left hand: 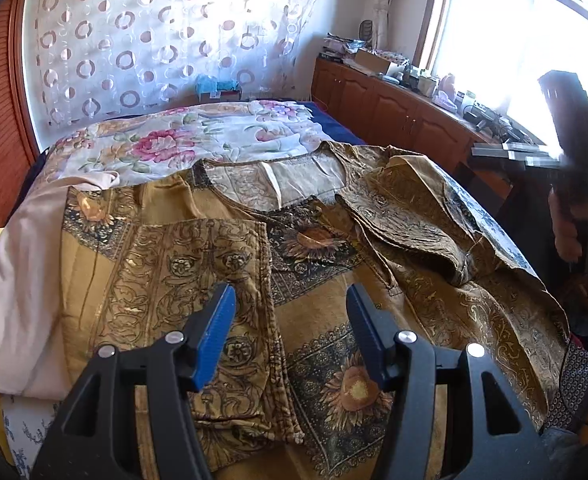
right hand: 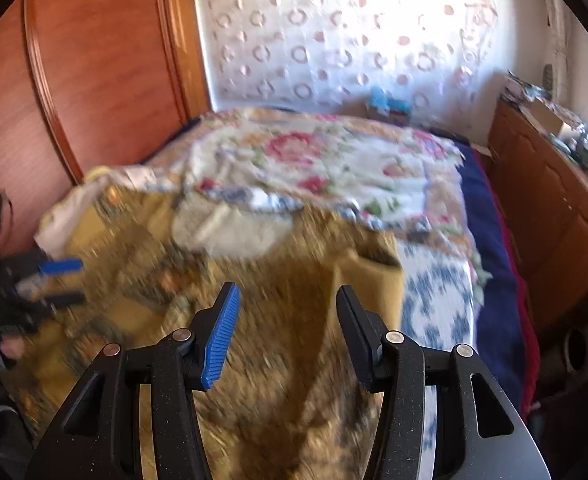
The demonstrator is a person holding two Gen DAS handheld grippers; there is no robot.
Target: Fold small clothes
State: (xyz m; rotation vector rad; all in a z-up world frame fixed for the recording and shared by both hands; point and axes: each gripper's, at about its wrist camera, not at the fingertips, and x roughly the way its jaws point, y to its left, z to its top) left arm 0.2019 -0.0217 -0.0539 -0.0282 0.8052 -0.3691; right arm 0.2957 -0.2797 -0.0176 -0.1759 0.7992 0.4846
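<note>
A mustard-yellow patterned top (left hand: 309,264) with sunflower prints lies spread on the bed, neckline at the far side. Its left sleeve (left hand: 198,280) is folded inward over the body; the right sleeve (left hand: 413,220) lies crumpled across the right shoulder. My left gripper (left hand: 290,300) is open and empty, hovering above the garment's middle. In the right wrist view, which is blurred, my right gripper (right hand: 286,304) is open and empty above the same top (right hand: 278,320), near its right edge. The left gripper (right hand: 60,280) shows at the left of that view, and the right one shows blurred in the left wrist view (left hand: 573,152).
A floral quilt (left hand: 182,140) covers the far half of the bed. A pale pink cloth (left hand: 18,272) lies at the garment's left. A wooden cabinet (left hand: 393,108) with clutter runs along the right under the window. A wooden wardrobe (right hand: 94,72) stands on the left.
</note>
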